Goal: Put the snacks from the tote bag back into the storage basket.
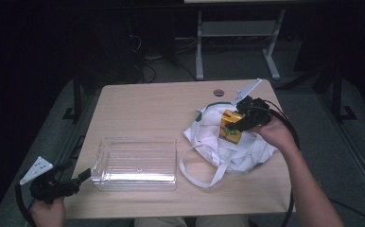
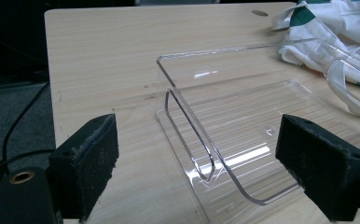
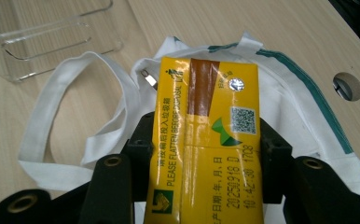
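Observation:
My right gripper (image 1: 235,124) is shut on a yellow drink carton (image 1: 231,126) and holds it above a white cloth bag (image 1: 218,144) with green trim at the table's right. In the right gripper view the carton (image 3: 207,140) stands between the two black pads (image 3: 275,154), over the bag (image 3: 290,102) and its loose white strap. A clear plastic bin (image 1: 135,163) lies at the front left of the table. My left gripper (image 1: 82,177) stands open at the bin's left end. In the left gripper view its pads (image 2: 87,163) straddle the bin's near wall (image 2: 201,140) without touching it.
The light wooden table (image 1: 147,109) has a round cable hole (image 1: 219,92) near its far edge. The bag's strap (image 1: 197,170) trails toward the front edge beside the bin. A white desk frame (image 1: 237,42) stands on the floor beyond the table.

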Available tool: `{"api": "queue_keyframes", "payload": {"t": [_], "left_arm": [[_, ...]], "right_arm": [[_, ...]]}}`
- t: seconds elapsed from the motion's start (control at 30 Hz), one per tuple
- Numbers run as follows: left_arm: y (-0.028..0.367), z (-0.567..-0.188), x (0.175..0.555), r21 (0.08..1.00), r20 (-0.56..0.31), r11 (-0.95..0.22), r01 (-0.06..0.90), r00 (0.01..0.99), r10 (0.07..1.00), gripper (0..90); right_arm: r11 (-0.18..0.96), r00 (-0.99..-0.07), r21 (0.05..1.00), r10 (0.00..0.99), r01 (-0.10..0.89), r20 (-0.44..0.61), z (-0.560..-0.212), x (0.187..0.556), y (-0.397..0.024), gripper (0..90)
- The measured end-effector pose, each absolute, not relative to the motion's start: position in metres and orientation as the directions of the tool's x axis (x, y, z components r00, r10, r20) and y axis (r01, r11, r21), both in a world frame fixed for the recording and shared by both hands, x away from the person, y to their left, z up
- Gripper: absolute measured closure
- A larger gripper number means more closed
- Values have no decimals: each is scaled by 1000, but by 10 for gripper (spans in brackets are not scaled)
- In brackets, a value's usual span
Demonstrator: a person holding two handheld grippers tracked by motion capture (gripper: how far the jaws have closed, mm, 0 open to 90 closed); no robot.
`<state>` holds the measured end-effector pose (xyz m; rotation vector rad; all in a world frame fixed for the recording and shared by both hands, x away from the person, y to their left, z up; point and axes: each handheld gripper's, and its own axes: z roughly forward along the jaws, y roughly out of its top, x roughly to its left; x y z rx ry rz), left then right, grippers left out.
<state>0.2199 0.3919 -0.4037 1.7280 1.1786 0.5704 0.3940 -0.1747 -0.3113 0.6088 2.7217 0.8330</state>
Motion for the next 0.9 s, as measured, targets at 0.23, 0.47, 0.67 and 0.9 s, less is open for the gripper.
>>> {"api": "queue_keyframes", "payload": {"t": [0.23,0.47,0.67,0.9], "left_arm": [[392,-404,219,884,-122,-98,457,429,895,127],[392,-403,219,884,-115,-104,456,429,896,127],[392,-404,219,885,-113,-106,454,428,896,127],[392,-403,219,886,-109,-108,451,427,898,127]], "right_arm": [[743,-897,588,438,319,-67,-303,390,-169,518],[757,-914,589,398,282,-74,-291,379,-153,518],[759,-930,600,362,252,-68,-282,370,-141,517],[777,-943,588,326,226,-69,-275,363,-128,517]]}}
